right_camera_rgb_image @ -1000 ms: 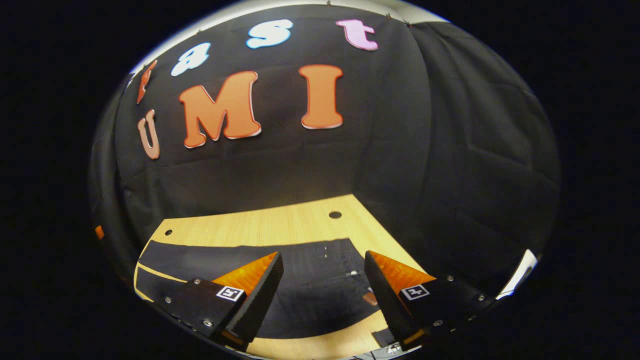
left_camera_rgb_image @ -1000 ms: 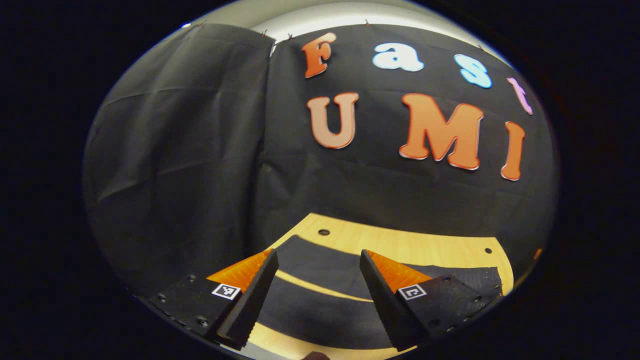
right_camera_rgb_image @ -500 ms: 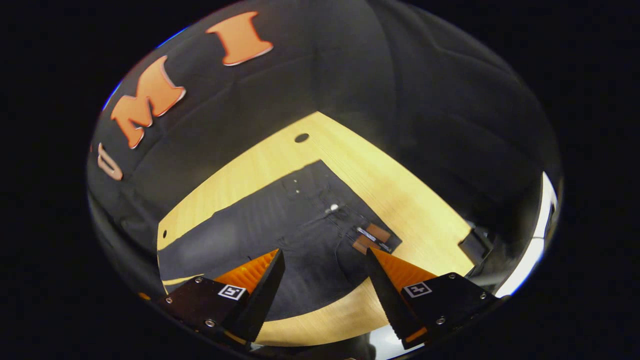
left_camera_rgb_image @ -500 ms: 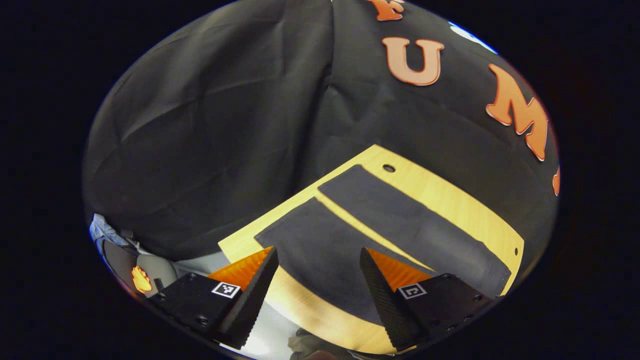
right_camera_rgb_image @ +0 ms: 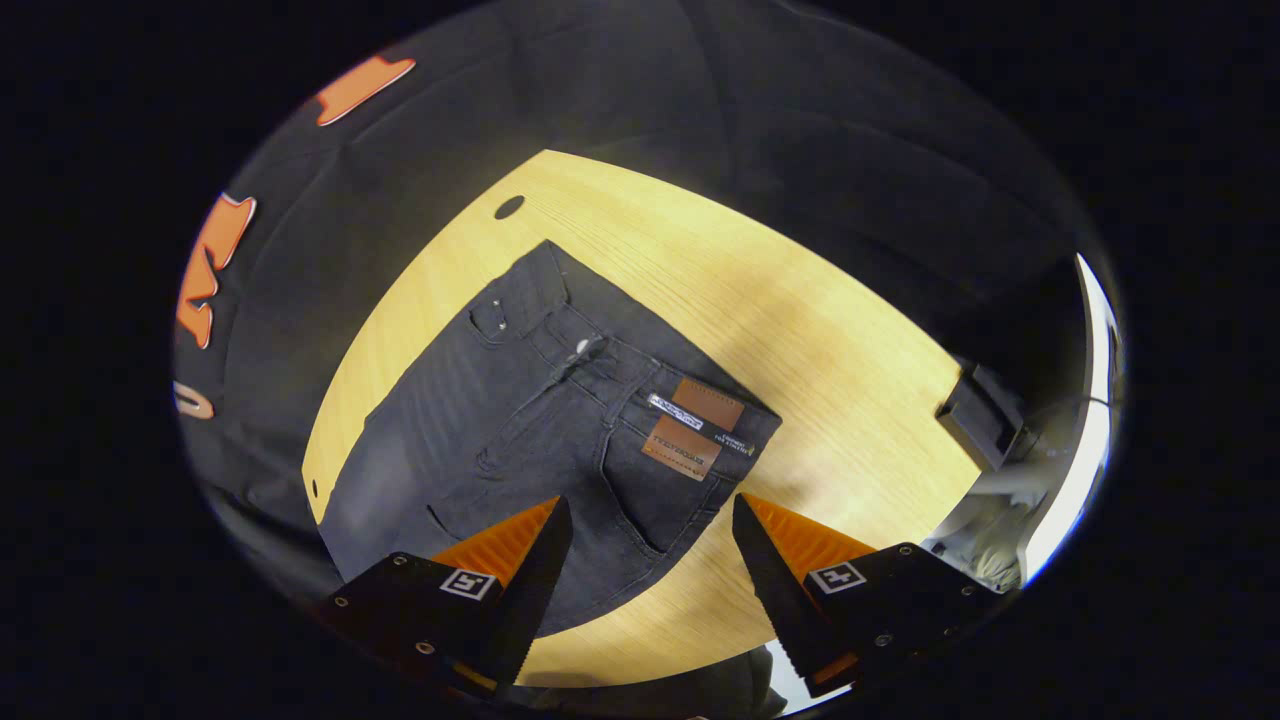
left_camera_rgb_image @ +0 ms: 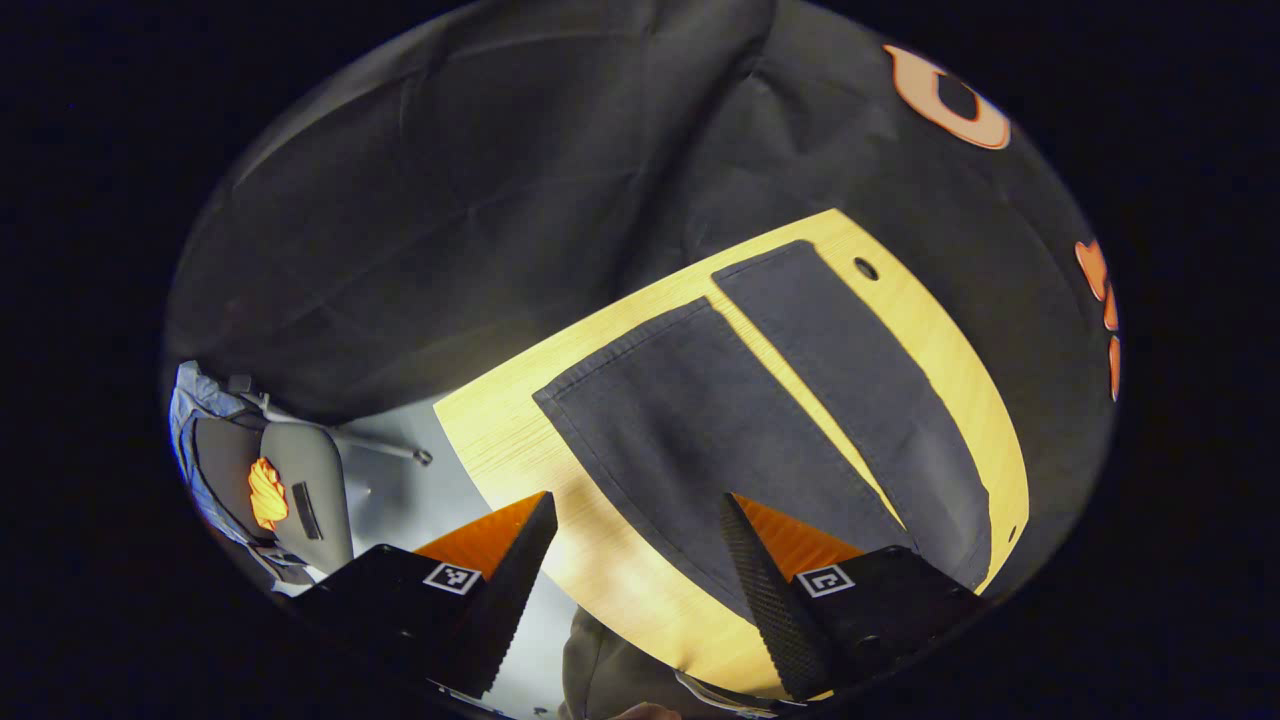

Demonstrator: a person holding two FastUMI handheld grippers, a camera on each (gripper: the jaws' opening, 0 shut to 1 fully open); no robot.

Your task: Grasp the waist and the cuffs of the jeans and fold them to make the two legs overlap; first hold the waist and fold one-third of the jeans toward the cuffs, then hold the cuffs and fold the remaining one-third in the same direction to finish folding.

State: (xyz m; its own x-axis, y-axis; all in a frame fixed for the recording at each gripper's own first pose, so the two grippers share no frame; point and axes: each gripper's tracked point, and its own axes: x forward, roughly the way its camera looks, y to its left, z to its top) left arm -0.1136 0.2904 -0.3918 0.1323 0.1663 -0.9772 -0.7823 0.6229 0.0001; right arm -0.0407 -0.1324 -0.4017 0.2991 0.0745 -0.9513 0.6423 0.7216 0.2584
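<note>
Black gripper [left_camera_rgb_image: 635,590] bodies (screws, square markers).

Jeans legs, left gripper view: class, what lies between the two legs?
A narrow bare strip of the wooden table separates the two legs of the jeans, widest at the cuffs. The left gripper view shows it.

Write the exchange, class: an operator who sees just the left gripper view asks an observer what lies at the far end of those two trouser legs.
Operator: I see two legs lying apart on the table. Where's the waist?
Observer: In the right gripper view, the waist lies flat on the table, just ahead of the right gripper.
Operator: Is that gripper holding it?
Observer: No, its fingers are apart above the jeans, nothing between them.
Operator: Anything marking the waist?
Observer: Brown patches sit at the waistband.
</note>
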